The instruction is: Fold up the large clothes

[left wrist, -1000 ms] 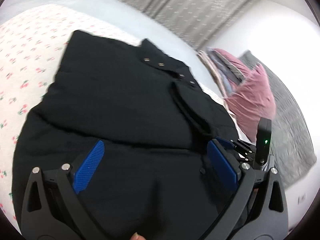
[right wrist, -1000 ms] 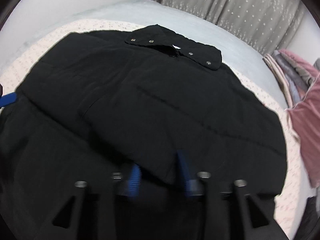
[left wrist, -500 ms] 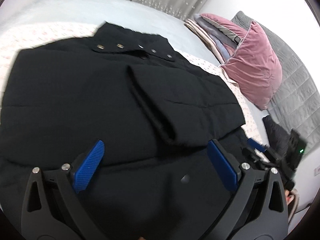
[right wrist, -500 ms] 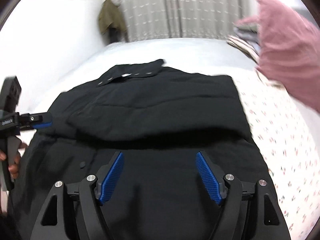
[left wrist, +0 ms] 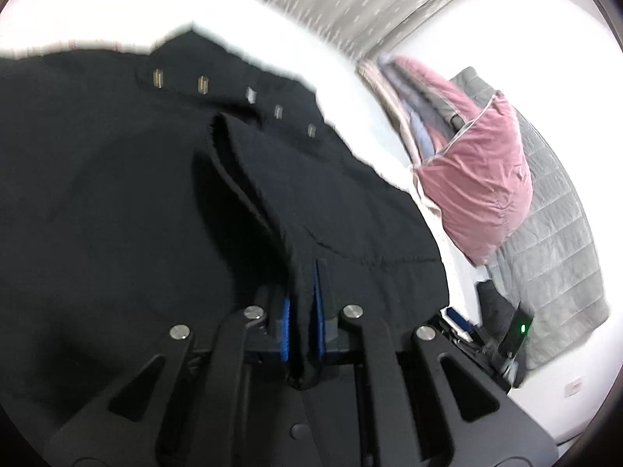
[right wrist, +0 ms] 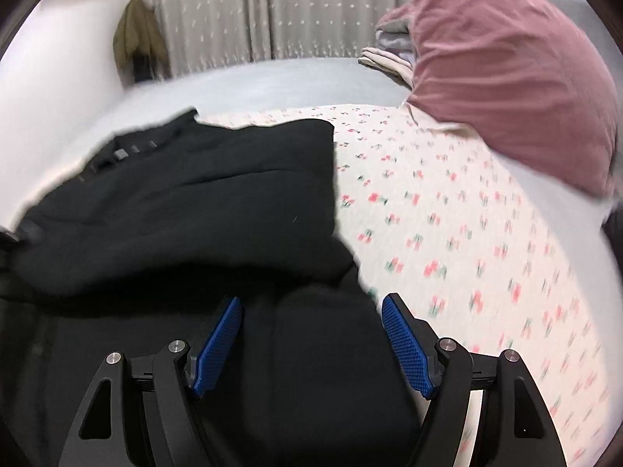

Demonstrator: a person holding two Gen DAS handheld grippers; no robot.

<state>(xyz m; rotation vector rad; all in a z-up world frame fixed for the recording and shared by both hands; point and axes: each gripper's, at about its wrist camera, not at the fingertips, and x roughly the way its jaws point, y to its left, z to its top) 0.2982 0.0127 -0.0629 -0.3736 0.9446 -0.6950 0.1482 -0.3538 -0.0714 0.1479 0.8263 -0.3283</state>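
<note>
Black and thick, the coat [left wrist: 136, 194] lies spread on the bed [right wrist: 447, 233], over a sheet printed with small red flowers, its collar with a row of metal snaps [left wrist: 202, 85] at the far end. One sleeve [left wrist: 264, 179] is folded in across the body and runs down toward the left gripper [left wrist: 301, 323]. That gripper's blue fingers [left wrist: 318, 311] have just closed and are clenched on the sleeve's cuff end, a fold of black cloth squeezed between the pads and hanging out below them.

From the right wrist, the right gripper [right wrist: 311, 334] hangs over the near right edge of the coat. Its fingers [right wrist: 405, 346] stand wide apart and released, with a hump of the black cloth lying between them; the pads do not press on it. The right finger sits just at the coat's edge, by the flowered sheet.

A pink pillow [right wrist: 506, 70] leans at the head of the bed beside a stack of folded cloth [right wrist: 389, 54]. Grey curtains [right wrist: 272, 11] hang behind.
</note>
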